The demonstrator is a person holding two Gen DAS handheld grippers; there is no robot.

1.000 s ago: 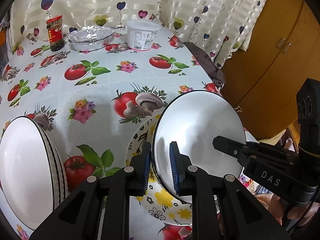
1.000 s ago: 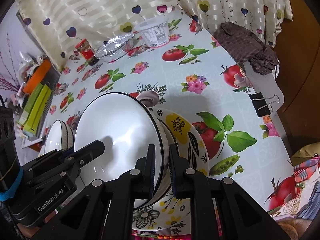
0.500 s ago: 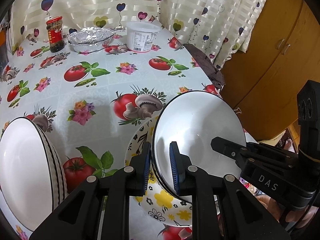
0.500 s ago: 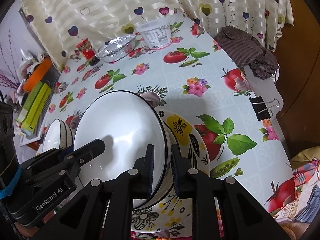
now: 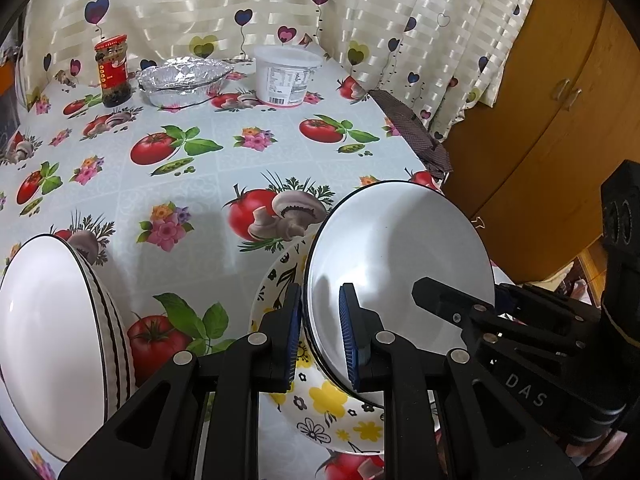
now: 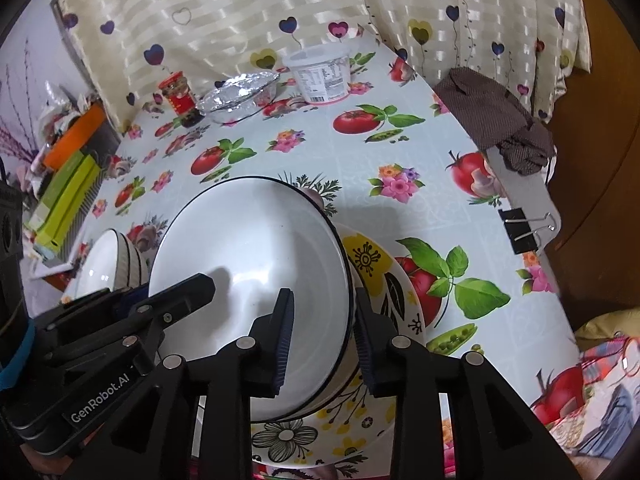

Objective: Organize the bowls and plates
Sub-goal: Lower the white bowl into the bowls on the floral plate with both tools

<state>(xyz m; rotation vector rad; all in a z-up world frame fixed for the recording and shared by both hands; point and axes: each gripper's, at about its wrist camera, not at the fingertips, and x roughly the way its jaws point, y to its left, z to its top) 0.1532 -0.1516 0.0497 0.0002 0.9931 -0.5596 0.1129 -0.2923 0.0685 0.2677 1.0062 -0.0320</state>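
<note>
A red-lidded jar (image 5: 112,74), foil tray (image 5: 182,81) and white tub (image 5: 287,75) line the curtain (image 5: 248,4).

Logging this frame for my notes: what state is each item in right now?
White bowl: tilted, resting on the floral plate.
Floral plate: flat on the table.
Second bowl: apart, on the left.
Left gripper: closed on the bowl's rim.
Right gripper: open, straddling the rim.
Foil tray: covered.
White tub: lidded.
Jar: upright, capped.
</note>
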